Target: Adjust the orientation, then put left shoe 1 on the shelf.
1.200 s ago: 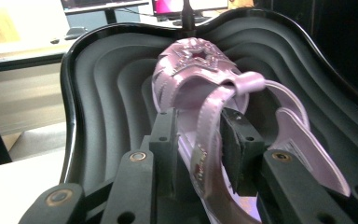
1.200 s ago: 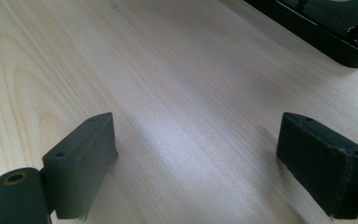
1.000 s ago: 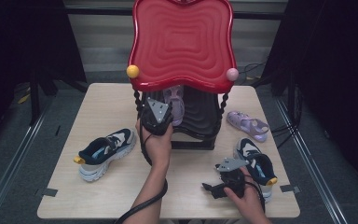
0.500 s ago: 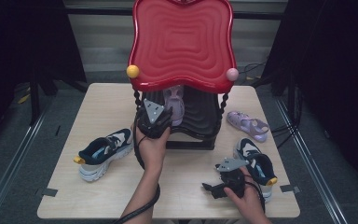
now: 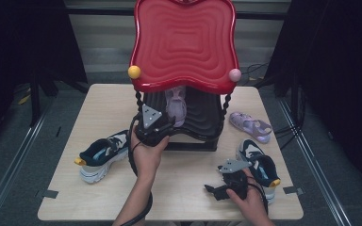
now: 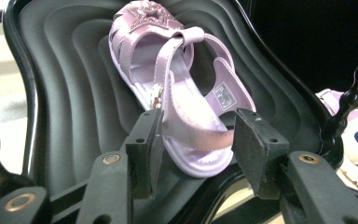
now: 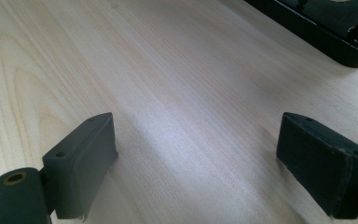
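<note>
A lilac sandal (image 5: 176, 104) lies on the black lower shelf (image 5: 202, 117) of a rack with a red wavy top (image 5: 184, 44). My left gripper (image 5: 165, 121) points into the shelf. In the left gripper view the sandal (image 6: 186, 93) rests on the ribbed shelf (image 6: 74, 93), its heel between the jaws of my left gripper (image 6: 193, 140). Those jaws have just been opening, and the pads stand a little off the heel. My right gripper (image 5: 212, 190) rests low over the table's front right. In the right gripper view, bare wood shows between the wide open jaws of my right gripper (image 7: 196, 154).
A second lilac sandal (image 5: 250, 126) lies right of the rack. A dark blue and white sneaker (image 5: 101, 155) sits at the left, and its mate (image 5: 259, 167) lies beside my right hand. The rack's base edge (image 7: 335, 46) runs ahead of the right gripper.
My left gripper has drawn back slightly toward me from the shelf and its jaws stand wider. The sandal stays on the shelf. The right hand has not moved.
</note>
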